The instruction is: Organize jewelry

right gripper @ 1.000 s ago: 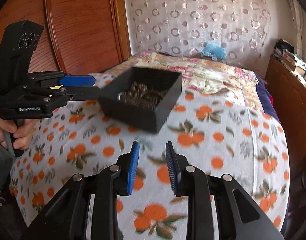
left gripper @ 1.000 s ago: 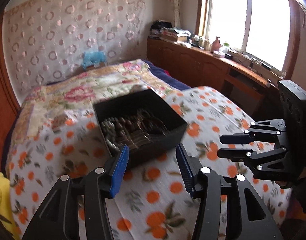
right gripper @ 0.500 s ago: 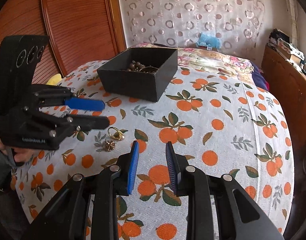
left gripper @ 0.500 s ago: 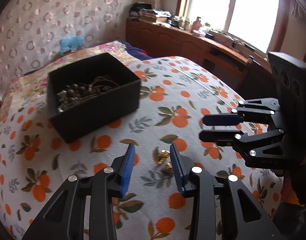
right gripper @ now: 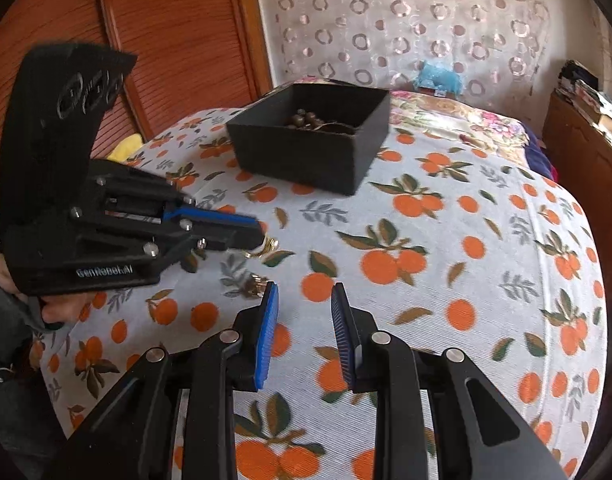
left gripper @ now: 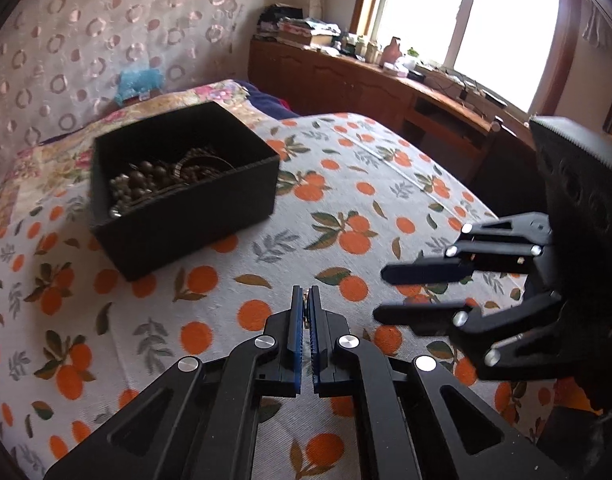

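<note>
On the white cloth printed with oranges (right gripper: pixel 446 240) that covered the bed, a black rectangular open box (left gripper: pixel 178 216) sat toward the far side, well apart from both tongs. It held a heap of dark round beads (left gripper: pixel 146 184) tangled with thin metal bangles; the separate pieces could not be told apart. Beyond it hung a pale curtain with ring patterns (right gripper: pixel 406 32), and a wooden cabinet under the window (left gripper: pixel 386 80) carried clutter too small to name.

The left tongs (left gripper: pixel 306 312) were clenched on a small gold-coloured ring (right gripper: pixel 268 245), which showed only as a sliver between the blue pads in the left wrist view and as a blurred glint at the tips in the right wrist view. Just beside the right tongs' left pad lay a second small gold-coloured trinket (right gripper: pixel 254 286) on the cloth, its shape hard to make out. The right tongs (right gripper: pixel 304 300) hung released, nothing between their pads, near the left tongs
</note>
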Demonstrator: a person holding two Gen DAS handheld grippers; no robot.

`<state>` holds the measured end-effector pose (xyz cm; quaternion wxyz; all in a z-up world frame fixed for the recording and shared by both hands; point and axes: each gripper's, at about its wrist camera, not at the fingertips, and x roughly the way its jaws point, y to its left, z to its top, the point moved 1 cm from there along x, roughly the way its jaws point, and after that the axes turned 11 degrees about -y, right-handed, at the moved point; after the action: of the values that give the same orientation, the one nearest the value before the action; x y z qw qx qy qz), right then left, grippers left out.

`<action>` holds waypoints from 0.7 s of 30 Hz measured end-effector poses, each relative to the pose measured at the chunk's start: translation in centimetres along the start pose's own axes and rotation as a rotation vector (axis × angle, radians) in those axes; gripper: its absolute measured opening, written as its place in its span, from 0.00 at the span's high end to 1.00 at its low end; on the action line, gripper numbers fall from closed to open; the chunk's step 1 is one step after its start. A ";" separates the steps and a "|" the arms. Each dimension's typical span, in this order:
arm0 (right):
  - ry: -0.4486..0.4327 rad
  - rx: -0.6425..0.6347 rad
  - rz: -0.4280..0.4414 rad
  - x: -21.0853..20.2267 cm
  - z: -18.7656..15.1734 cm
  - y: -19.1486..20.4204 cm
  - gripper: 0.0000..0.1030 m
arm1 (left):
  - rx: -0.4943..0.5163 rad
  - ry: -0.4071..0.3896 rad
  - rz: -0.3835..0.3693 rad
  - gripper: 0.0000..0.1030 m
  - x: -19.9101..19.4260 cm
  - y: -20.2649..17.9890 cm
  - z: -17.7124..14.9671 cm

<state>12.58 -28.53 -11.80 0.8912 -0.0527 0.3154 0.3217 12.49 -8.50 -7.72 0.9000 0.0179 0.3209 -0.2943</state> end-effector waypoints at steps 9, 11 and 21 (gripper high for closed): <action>0.042 -0.071 0.029 2.3 0.3 2.2 0.71 | -0.017 -0.050 0.076 0.98 -2.3 1.9 0.2; 0.050 -0.093 0.017 2.6 0.3 2.5 0.71 | -0.029 -0.051 0.088 0.98 -2.5 2.4 0.1; 0.047 -0.157 -0.011 2.1 0.9 2.4 0.84 | -0.048 -0.075 0.130 0.98 -3.1 3.9 0.5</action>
<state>12.84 -25.24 -12.08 0.8785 -0.1317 0.3096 0.3391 12.90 -3.79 -6.13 0.9288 0.0062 0.2921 -0.2280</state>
